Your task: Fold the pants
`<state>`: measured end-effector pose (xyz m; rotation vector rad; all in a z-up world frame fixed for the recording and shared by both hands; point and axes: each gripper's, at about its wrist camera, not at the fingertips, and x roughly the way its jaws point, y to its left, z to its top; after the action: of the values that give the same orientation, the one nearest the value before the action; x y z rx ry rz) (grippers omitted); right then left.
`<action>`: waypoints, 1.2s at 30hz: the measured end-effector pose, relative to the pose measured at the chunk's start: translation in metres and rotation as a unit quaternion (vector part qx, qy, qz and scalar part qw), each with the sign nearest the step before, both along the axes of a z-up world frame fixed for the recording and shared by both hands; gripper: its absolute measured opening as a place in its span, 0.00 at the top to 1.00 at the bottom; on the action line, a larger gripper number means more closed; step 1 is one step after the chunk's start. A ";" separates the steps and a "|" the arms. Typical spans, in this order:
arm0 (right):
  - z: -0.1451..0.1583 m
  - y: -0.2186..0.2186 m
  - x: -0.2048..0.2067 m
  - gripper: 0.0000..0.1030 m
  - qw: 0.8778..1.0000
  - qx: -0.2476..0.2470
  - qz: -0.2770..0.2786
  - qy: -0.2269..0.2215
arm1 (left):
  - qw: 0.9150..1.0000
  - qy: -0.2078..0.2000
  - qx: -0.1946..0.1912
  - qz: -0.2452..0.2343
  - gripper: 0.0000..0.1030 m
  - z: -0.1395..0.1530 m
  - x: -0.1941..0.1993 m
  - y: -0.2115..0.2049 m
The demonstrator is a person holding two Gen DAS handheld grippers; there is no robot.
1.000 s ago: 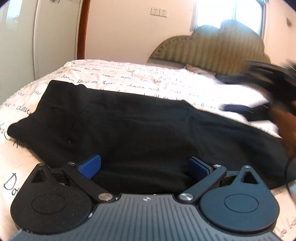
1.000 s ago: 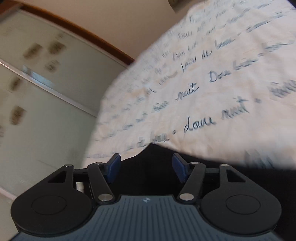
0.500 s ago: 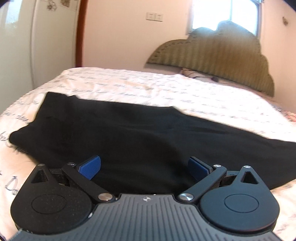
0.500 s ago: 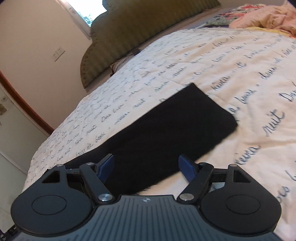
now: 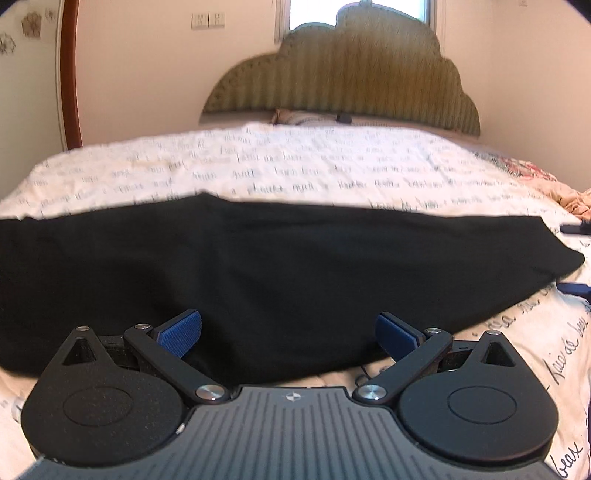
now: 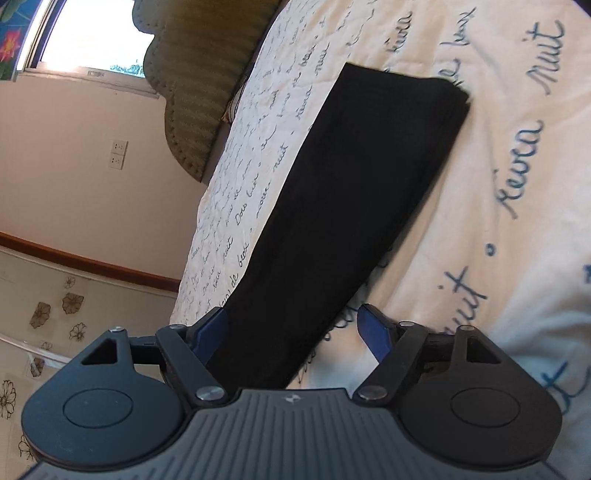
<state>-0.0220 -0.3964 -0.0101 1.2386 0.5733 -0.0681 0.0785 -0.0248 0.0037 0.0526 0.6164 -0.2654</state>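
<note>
Black fabric is filling the middle of the left wrist view: the pants [image 5: 258, 266] are lying flat across the bedspread [image 5: 295, 162], stretching from edge to edge straight ahead of the left gripper [image 5: 289, 330]. That gripper is hovering low over the near edge of the cloth, its blue fingertips [image 5: 181, 330] spread wide with nothing between them; whether they are brushing the fabric cannot be told. Beyond the pants, the cream cover with its dark handwriting print is running back to an olive padded headboard [image 5: 343, 77], with a bright window [image 5: 354, 9] showing above it. Far off to the gripper's right, two small dark blue bits are peeking in at the picture edge, too cut off to name.

Over to the right wrist view, and the camera is rolled sideways. The right gripper [image 6: 291, 328] is also standing wide, gripping nothing. Its one blue fingertip [image 6: 208, 332] is sitting at the far long edge of the pants [image 6: 343, 206], the other out over bare bedspread [image 6: 517, 147], so the near long edge of the cloth is running up between the fingers. From here the pants are reaching away as a long dark strip, ending in a squared, layered leg end well ahead. A wall with two white outlets [image 6: 118, 155] is showing off to the gripper's left, beside the headboard [image 6: 199, 85].
</note>
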 end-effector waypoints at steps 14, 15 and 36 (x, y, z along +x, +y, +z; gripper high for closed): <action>-0.018 -0.053 -0.007 0.29 0.972 0.004 -0.216 -0.091 | 1.000 0.005 -0.013 0.020 0.00 -0.013 0.004 0.009; -0.018 -0.052 -0.007 0.32 0.972 -0.009 -0.218 -0.088 | 1.000 0.005 -0.012 0.020 0.00 -0.013 0.004 0.008; 0.037 -0.004 0.023 0.92 0.906 -0.414 -0.064 -0.058 | 0.981 0.077 -0.165 -0.065 0.02 0.055 0.066 -0.051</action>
<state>0.0010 -0.3999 0.0273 0.4405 0.2962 -0.3144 0.1442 -0.0763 0.0586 -0.2507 0.7175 -0.4991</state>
